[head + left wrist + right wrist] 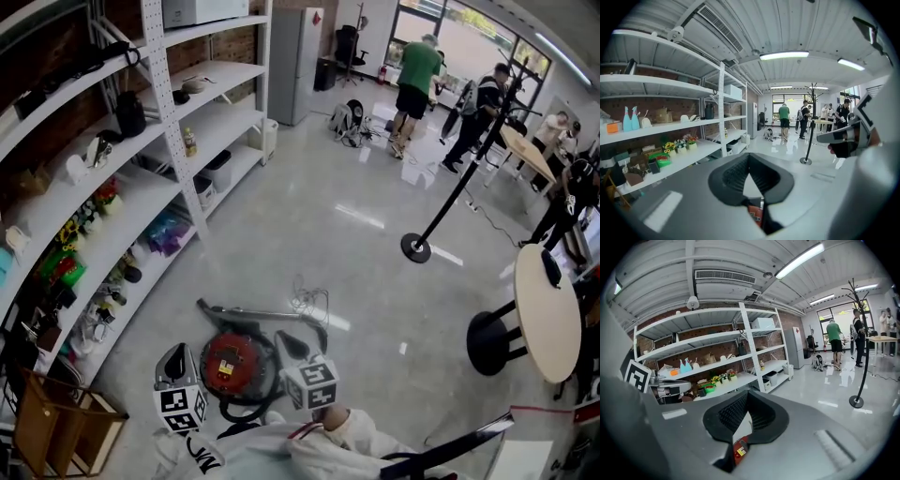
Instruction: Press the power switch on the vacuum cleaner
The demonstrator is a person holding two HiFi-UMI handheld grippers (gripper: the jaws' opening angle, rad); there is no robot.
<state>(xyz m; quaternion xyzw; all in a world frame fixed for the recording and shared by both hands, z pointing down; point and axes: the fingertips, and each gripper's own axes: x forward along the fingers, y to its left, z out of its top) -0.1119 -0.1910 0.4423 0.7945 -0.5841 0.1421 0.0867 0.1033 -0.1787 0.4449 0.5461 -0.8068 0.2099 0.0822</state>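
Red vacuum cleaner (232, 364) on floor between left tool (176, 354) and right tool (291, 340); shelving (117, 202) left.

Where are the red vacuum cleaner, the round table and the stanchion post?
red vacuum cleaner (231, 364), head view, top of its red body.
round table (548, 323), head view, bare tabletop.
stanchion post (415, 247), head view, its round base.

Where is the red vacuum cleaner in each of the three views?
Head view: the vacuum cleaner sits on the floor, bottom centre-left.
Left gripper view: only a red sliver of it, low centre, through the gap at the jaws.
Right gripper view: again a red sliver, low centre.
Shared landmark: the black post on its round base.
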